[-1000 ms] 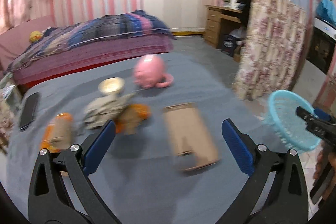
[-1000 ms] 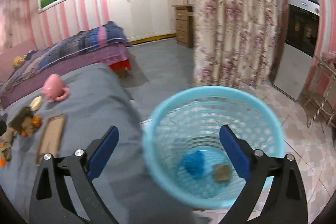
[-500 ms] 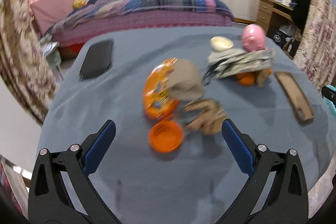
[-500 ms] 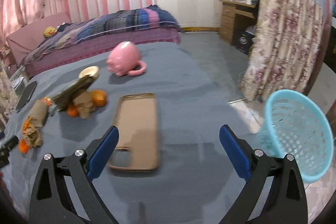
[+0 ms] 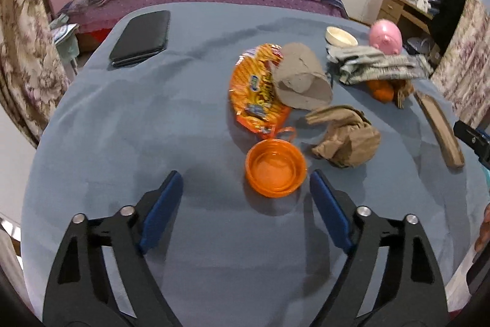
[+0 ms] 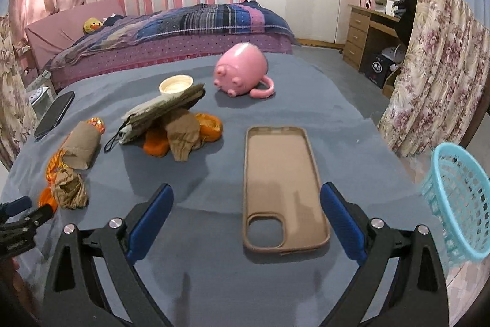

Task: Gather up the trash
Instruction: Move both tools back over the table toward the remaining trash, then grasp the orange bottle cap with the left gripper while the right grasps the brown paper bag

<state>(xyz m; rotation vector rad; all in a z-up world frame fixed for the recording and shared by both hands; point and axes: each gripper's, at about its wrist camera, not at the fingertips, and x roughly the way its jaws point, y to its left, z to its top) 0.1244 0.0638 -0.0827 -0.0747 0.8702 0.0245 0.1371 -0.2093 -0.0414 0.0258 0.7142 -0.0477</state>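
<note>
On the blue-grey table lie an orange plastic cup, a crumpled brown paper, an orange snack wrapper and a grey-brown paper wad. My left gripper hovers just short of the cup. Its jaws are closing, the cup lies ahead between the tips, and neither pad touches it. My right gripper stands open over a tan phone case and holds nothing. The teal basket stands off the table's right edge.
A pink pig mug, a small white bowl, a folded umbrella on orange peels, and a black phone share the table. A bed and a floral curtain stand beyond.
The left gripper swung left from the phone case to the orange cup, sank, and narrowed its jaws. The right gripper swung from above the basket to over the phone case.
</note>
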